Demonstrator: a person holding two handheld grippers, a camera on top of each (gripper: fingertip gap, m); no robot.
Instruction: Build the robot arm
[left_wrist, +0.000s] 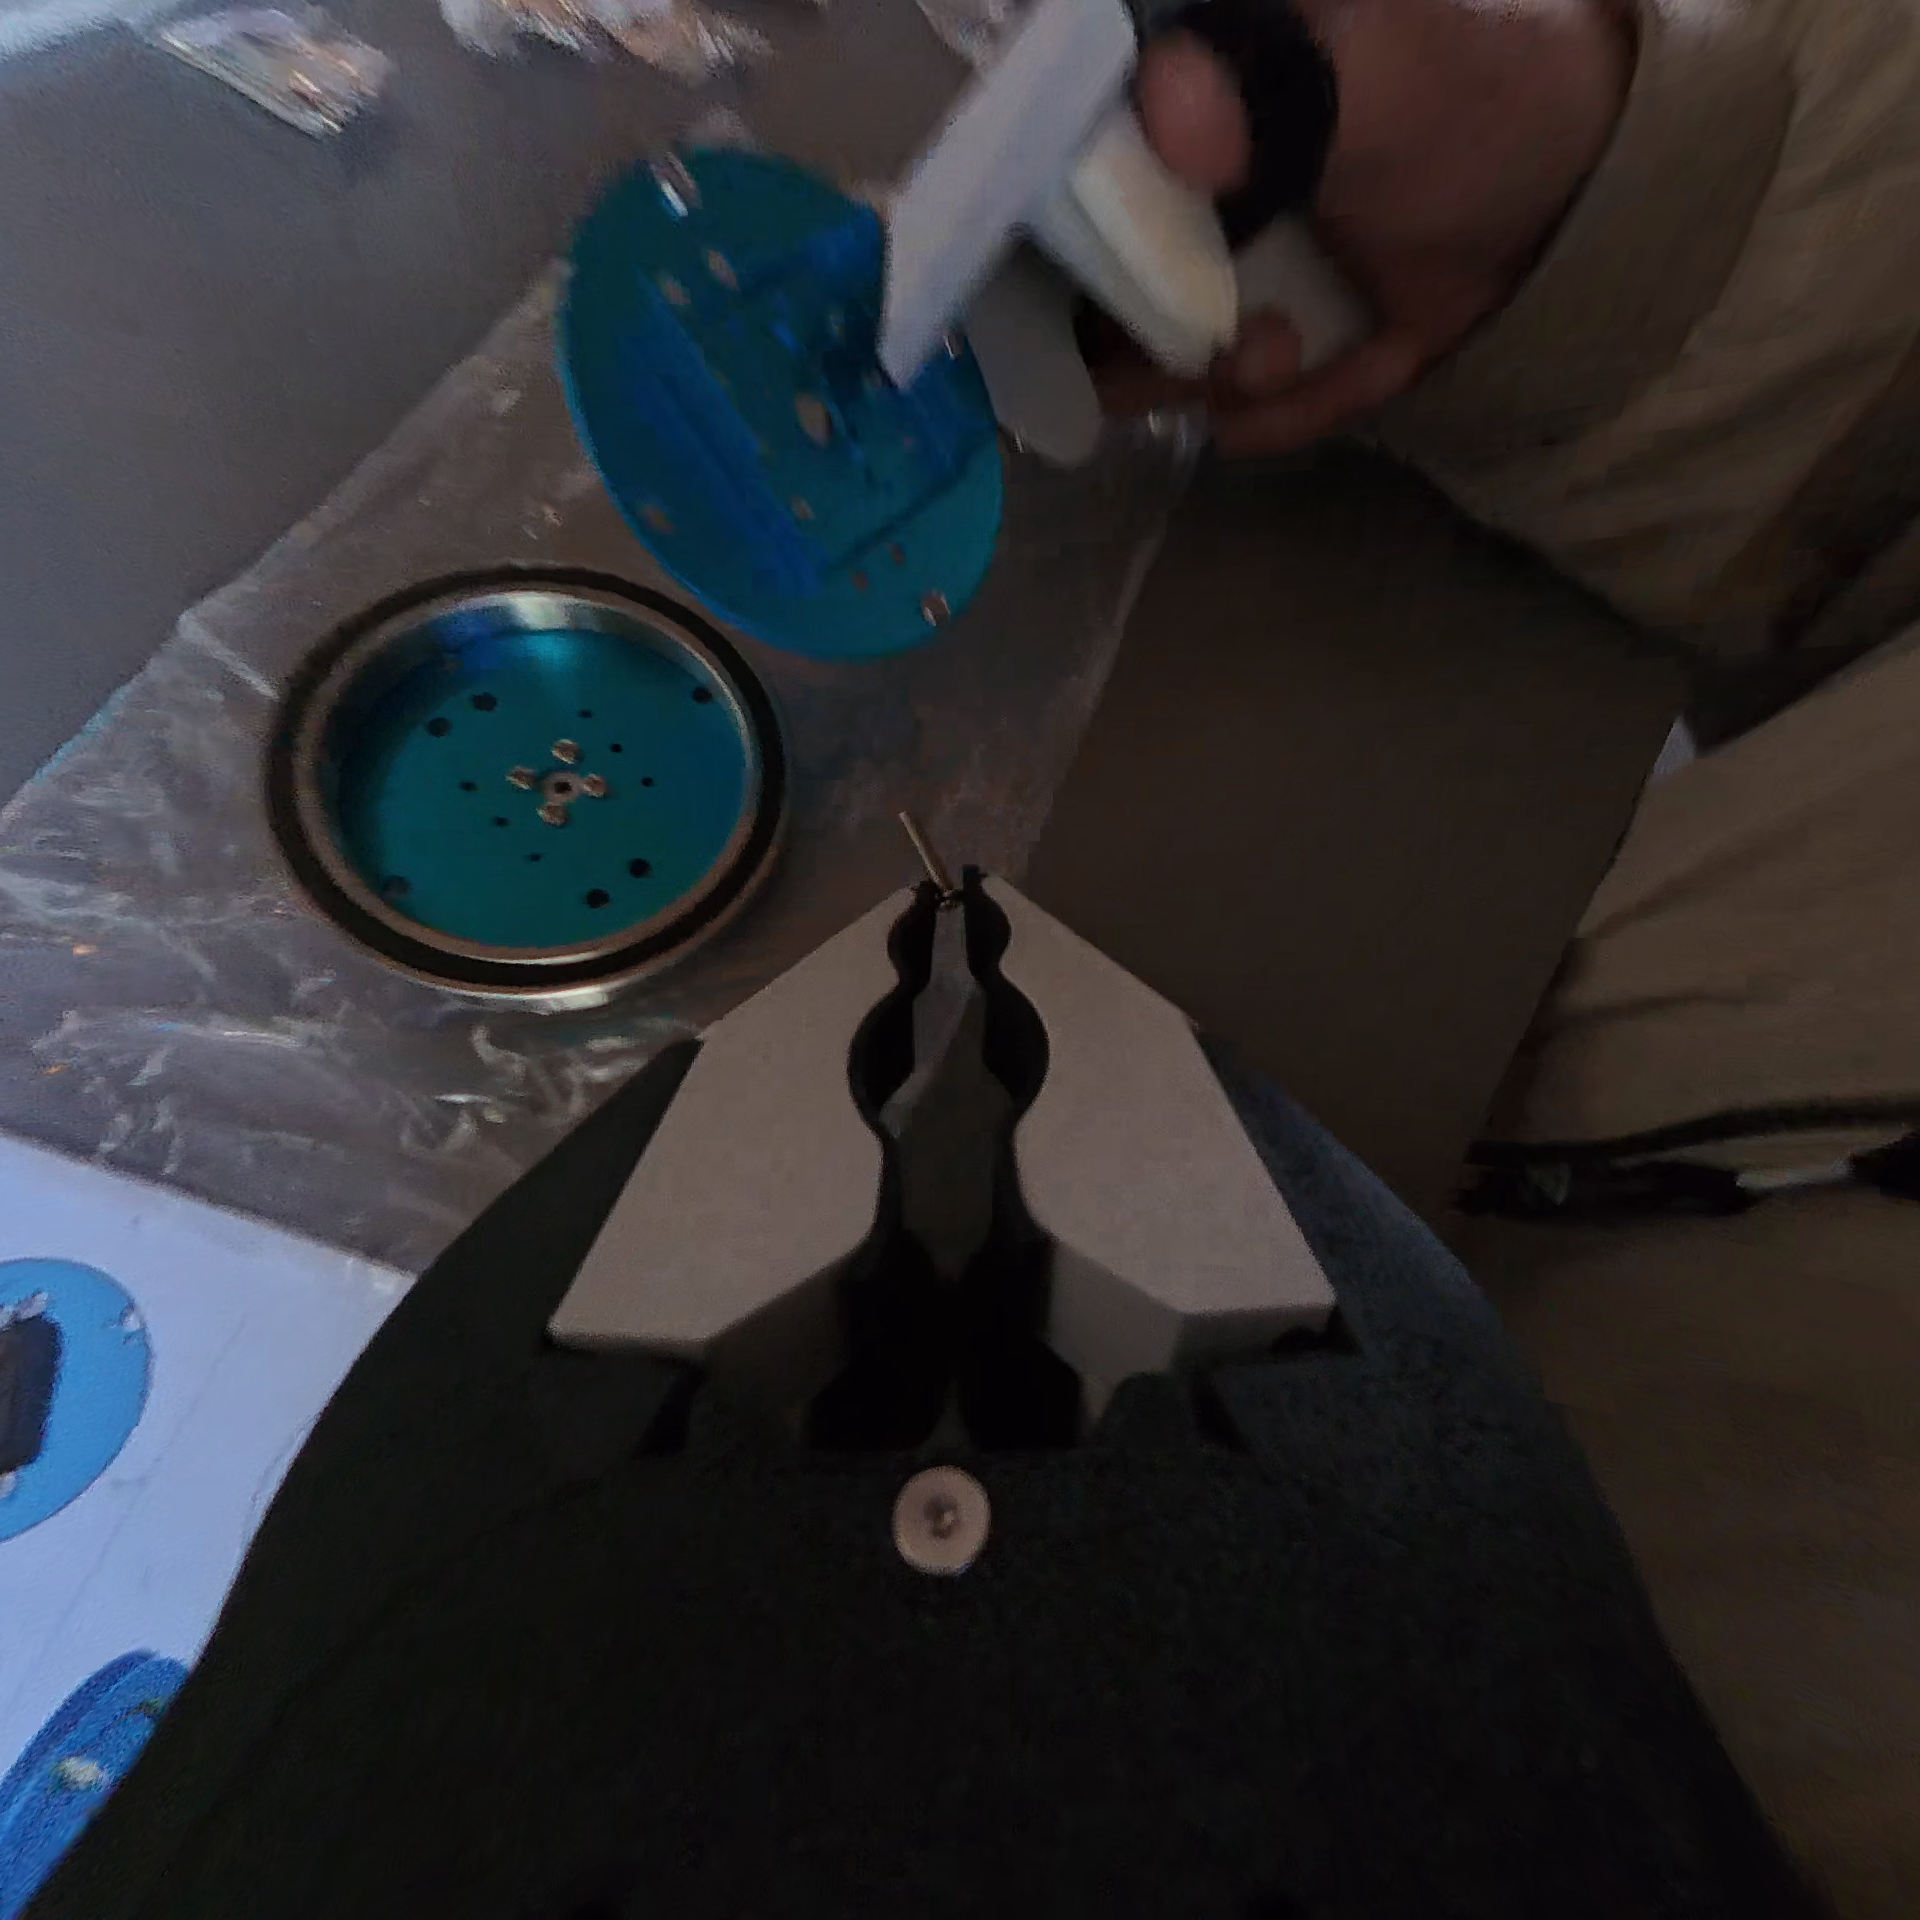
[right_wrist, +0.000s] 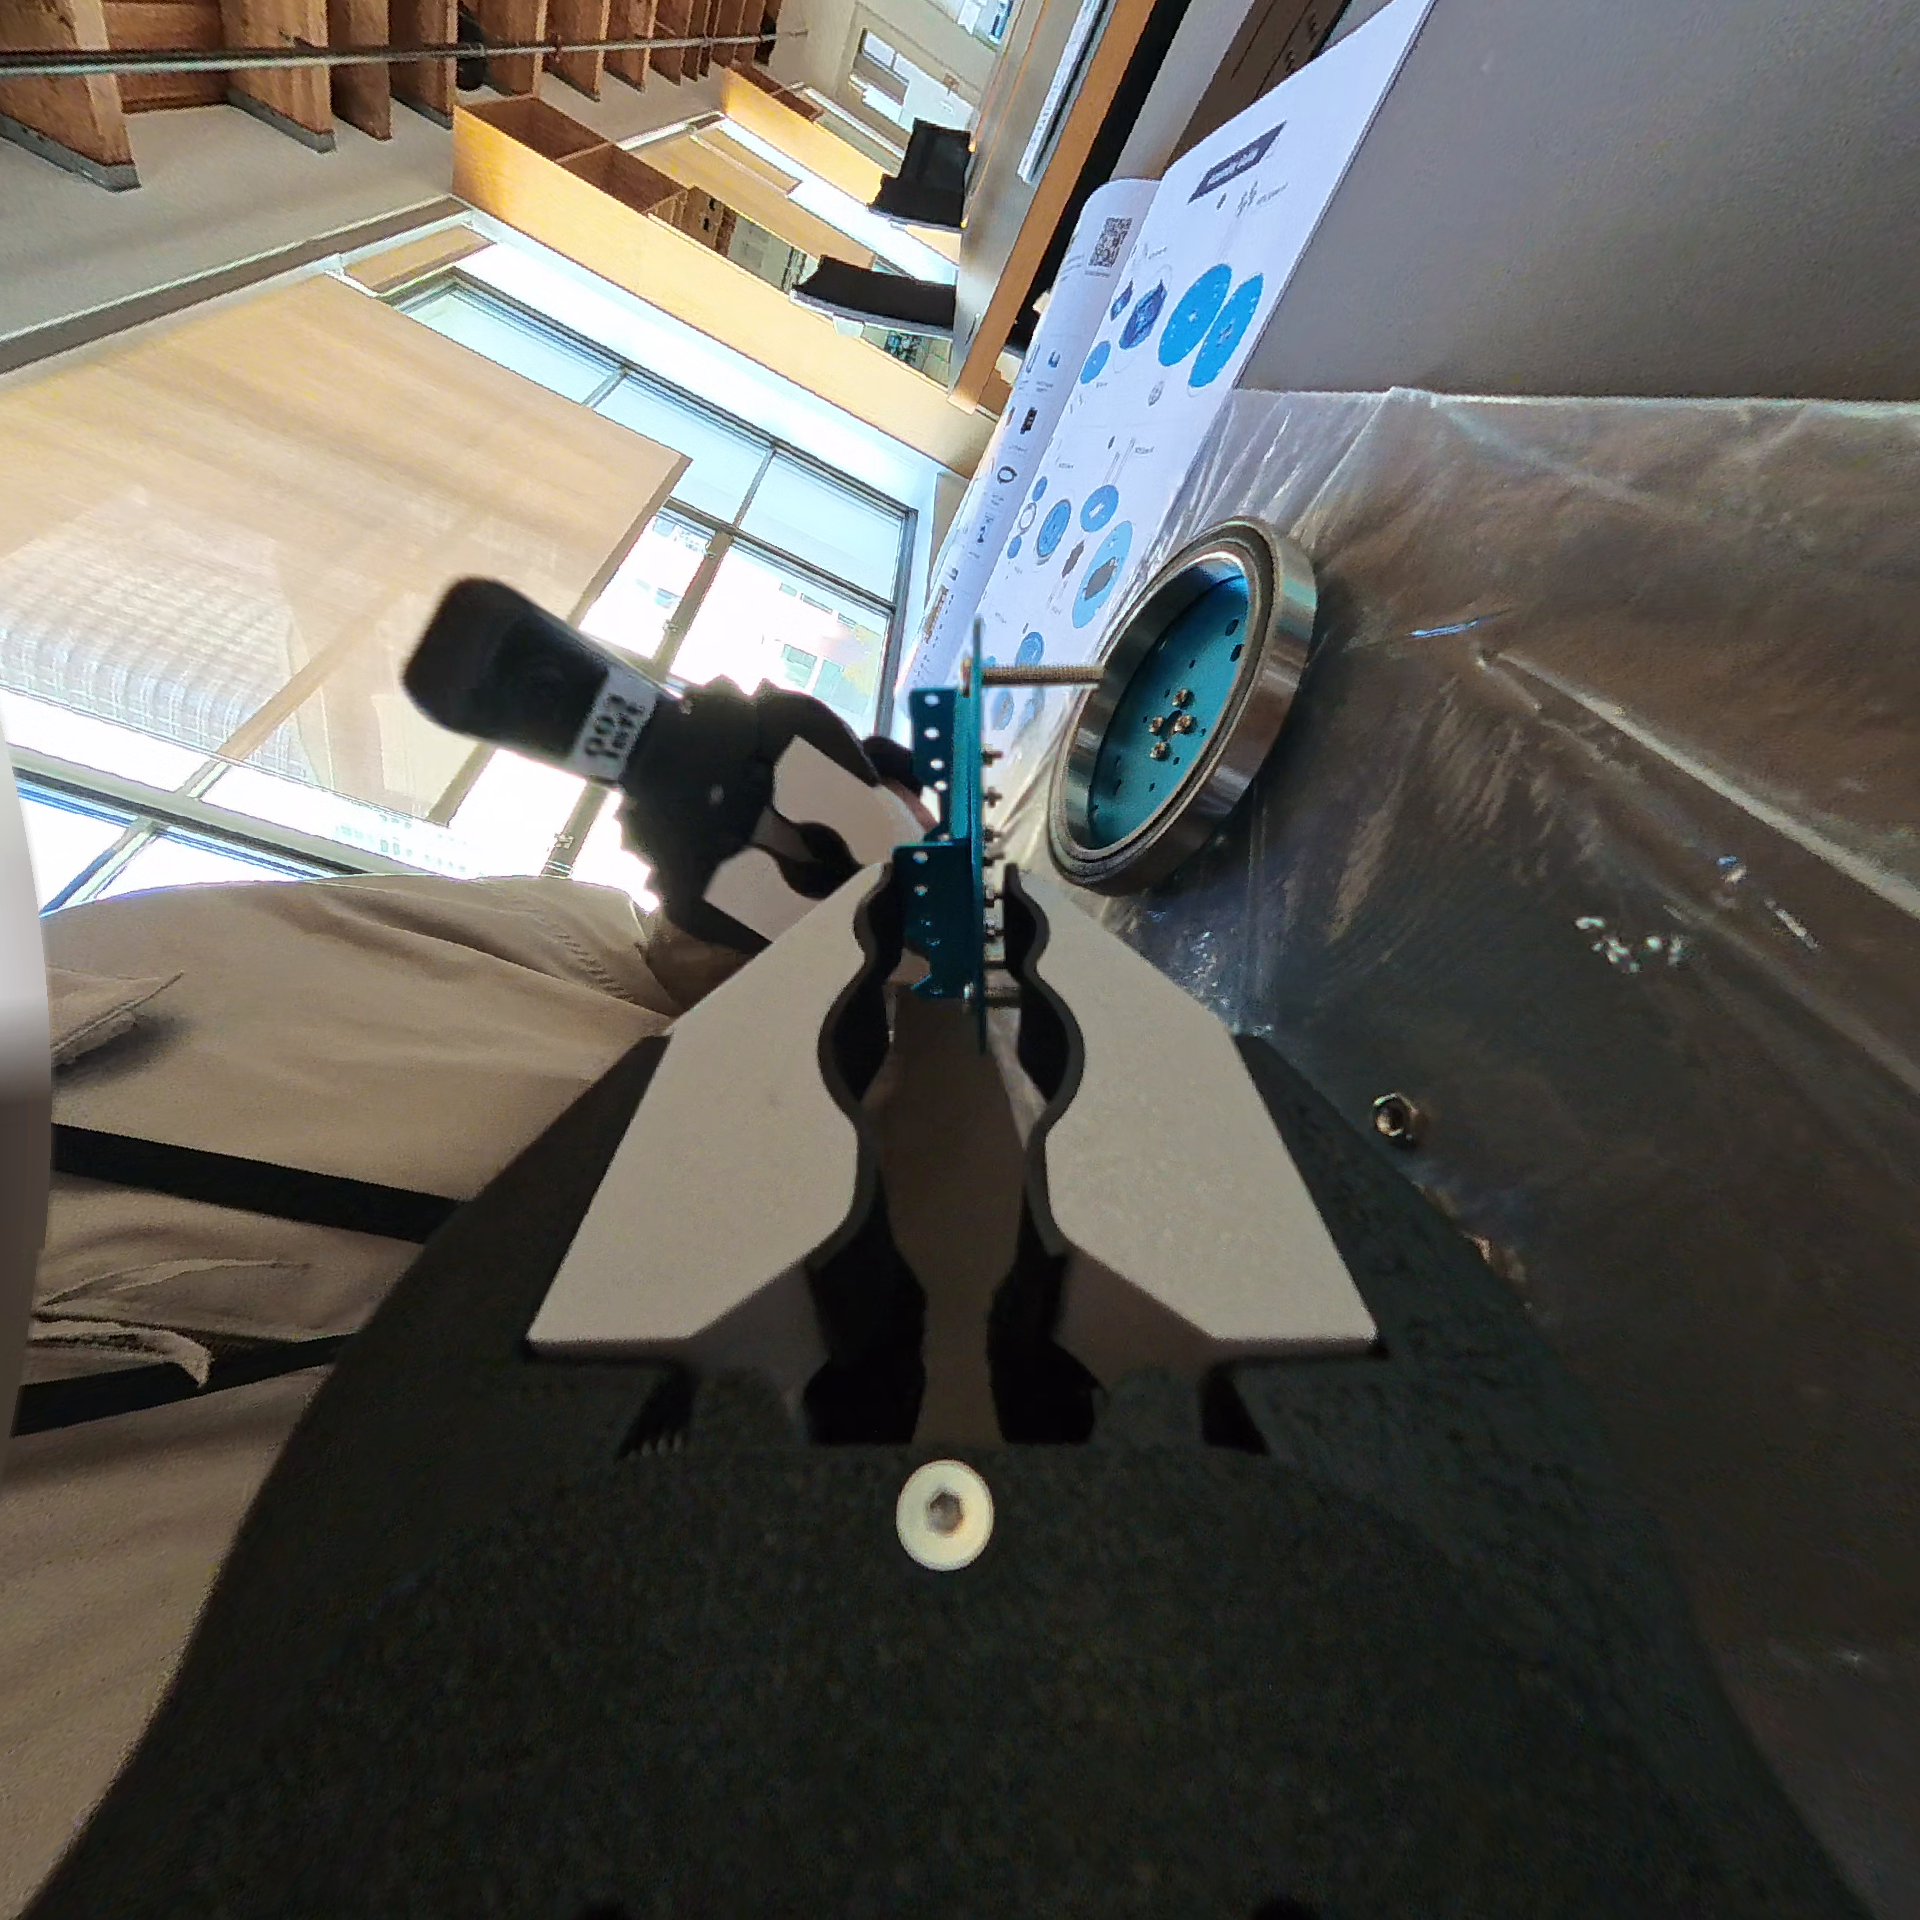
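1. I am working over a grey table (left_wrist: 208, 343) with a sheet of clear plastic film (left_wrist: 135, 935) spread on it; a printed instruction sheet (right_wrist: 1195, 343) lies at the far side, with tall windows behind.
2. My left gripper (left_wrist: 945, 883) is pinched tight on a thin metal screw (left_wrist: 923, 844), which pokes out past the tips. It is tiny and slick, so I judge it easy to drop.
3. My right gripper (right_wrist: 951, 914) is clamped on the edge of a blue round plate (left_wrist: 769, 416) with a bracket bolted on, held off the table. It looks rigid and light; the rim is the sound grip.
4. A steel ring with a blue disc (left_wrist: 530, 779) inside rests on the film, just beside both.
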